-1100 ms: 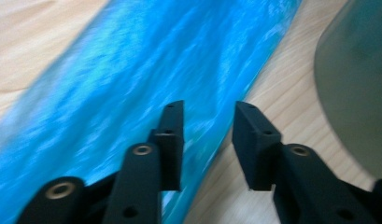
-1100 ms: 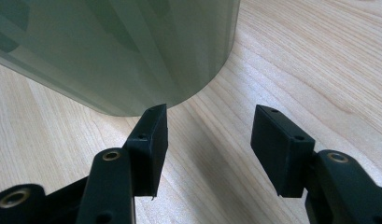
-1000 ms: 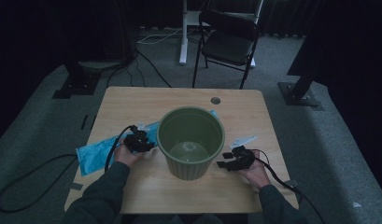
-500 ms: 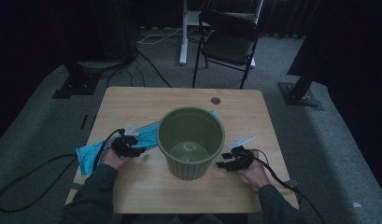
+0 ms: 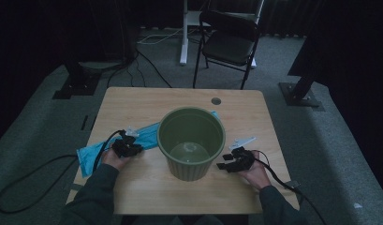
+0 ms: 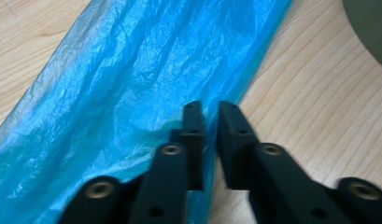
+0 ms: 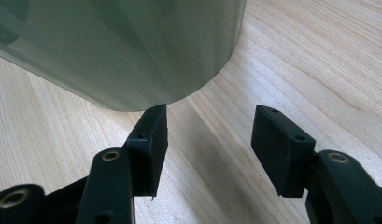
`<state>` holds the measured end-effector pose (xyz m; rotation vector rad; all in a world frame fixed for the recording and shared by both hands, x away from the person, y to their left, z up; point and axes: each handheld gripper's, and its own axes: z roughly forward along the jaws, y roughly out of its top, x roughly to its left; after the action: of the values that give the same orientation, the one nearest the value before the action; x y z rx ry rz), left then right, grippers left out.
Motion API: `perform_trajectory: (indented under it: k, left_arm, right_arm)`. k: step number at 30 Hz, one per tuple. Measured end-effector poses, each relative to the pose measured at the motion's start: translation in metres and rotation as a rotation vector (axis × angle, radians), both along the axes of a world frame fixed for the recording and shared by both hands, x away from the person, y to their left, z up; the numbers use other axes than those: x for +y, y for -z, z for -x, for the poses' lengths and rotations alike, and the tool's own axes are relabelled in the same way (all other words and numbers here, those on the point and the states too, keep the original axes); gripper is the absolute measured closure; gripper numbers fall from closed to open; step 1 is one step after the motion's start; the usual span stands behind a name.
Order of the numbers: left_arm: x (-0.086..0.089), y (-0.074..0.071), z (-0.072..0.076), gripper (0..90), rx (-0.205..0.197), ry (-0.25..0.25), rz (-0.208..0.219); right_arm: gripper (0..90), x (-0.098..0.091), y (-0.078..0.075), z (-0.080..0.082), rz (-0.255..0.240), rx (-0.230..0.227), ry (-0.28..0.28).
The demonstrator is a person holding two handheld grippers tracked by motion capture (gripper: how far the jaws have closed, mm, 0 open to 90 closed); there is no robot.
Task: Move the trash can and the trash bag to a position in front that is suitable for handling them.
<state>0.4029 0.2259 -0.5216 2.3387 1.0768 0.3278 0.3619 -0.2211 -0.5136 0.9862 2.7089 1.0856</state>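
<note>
Tabletop: bag edge (image 6: 132,88) between left claw (image 6: 210,112).

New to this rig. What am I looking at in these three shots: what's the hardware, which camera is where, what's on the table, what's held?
No robot arm: a person holds a two-fingered handheld gripper in each hand. The high view looks down from above; the other two cameras ride on the grippers, looking along their black fingers. On the wooden table stand a green bucket and, beside it, a flat blue plastic bag. The left gripper has just been closing; its fingers pinch the bag's edge. The right gripper rests open beside the bucket's base, holding nothing.
</note>
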Motion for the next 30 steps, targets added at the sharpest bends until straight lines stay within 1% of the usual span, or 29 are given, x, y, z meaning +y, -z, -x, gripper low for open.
perform_trajectory:
  k: [2,3,4,6,9,10,11,12,15,17,18,19,20,22,23,24,25,26,29,30]
  left_arm:
    - [-0.004,0.000,0.000,88.5,0.009,-0.006,0.007]
    - [-0.006,0.000,-0.001,88.7,0.017,-0.005,0.017]
    - [-0.006,0.000,-0.001,88.7,0.017,-0.005,0.017]
    - [-0.015,0.000,0.000,88.6,0.026,0.002,0.021]
    - [-0.026,-0.001,0.002,88.0,0.032,0.023,0.023]
    - [-0.026,-0.001,0.002,87.7,0.032,0.023,0.023]
    - [-0.035,-0.001,0.004,87.4,0.035,0.041,0.024]
    - [-0.039,-0.001,0.004,87.0,0.035,0.048,0.025]
    - [-0.047,-0.002,0.006,86.3,0.035,0.064,0.041]
    - [-0.049,-0.003,0.006,86.1,0.038,0.066,0.067]
    - [-0.049,-0.003,0.006,85.4,0.038,0.066,0.067]
    - [-0.051,-0.005,0.006,83.1,0.036,0.065,0.104]
    - [-0.051,-0.006,0.006,79.6,0.028,0.066,0.117]
    - [-0.052,-0.008,0.007,72.7,0.020,0.064,0.125]
    - [-0.050,-0.011,0.008,72.7,-0.001,0.070,0.134]
    - [-0.049,-0.012,0.008,67.4,-0.011,0.058,0.144]
    - [-0.046,-0.013,0.008,65.6,-0.015,0.050,0.156]
    - [-0.043,-0.014,0.008,64.3,-0.022,0.041,0.171]
    - [-0.035,-0.016,0.008,61.5,-0.039,0.007,0.195]
    - [-0.030,-0.017,0.007,60.6,-0.050,-0.012,0.194]
  right_arm:
    - [45.1,0.000,0.000,0.000,0.000,-0.002,-0.003]
    - [45.2,0.000,0.000,0.000,0.000,-0.002,-0.003]
    - [45.2,0.000,0.000,0.000,0.000,-0.002,-0.003]
    - [45.2,0.000,0.000,0.000,0.001,-0.002,-0.003]
    - [45.3,0.000,0.000,0.000,0.002,-0.002,-0.004]
    - [45.4,0.001,0.000,0.000,0.003,-0.002,-0.006]
    - [45.5,0.001,0.000,0.000,0.003,-0.001,-0.007]
    - [45.5,0.001,0.000,0.000,0.005,-0.001,-0.007]
    - [45.6,0.000,0.001,0.000,0.008,-0.002,-0.005]
    - [45.6,0.000,0.001,-0.001,0.010,-0.002,0.000]
    - [45.6,0.000,0.001,-0.001,0.010,-0.002,0.000]
    - [45.7,-0.001,0.001,-0.001,0.013,0.000,0.007]
    - [45.7,-0.002,0.002,-0.001,0.013,-0.001,0.008]
    - [45.7,-0.002,0.002,-0.001,0.012,0.001,0.014]
    - [45.7,-0.003,0.002,-0.001,0.011,0.001,0.018]
    - [45.7,-0.004,0.002,-0.001,0.011,0.001,0.020]
    - [45.6,-0.004,0.002,-0.001,0.012,0.000,0.021]
    - [45.6,-0.004,0.002,-0.001,0.014,-0.001,0.021]
    - [45.6,-0.004,0.002,-0.001,0.017,-0.001,0.022]
    - [45.6,-0.004,0.002,-0.001,0.019,-0.001,0.021]
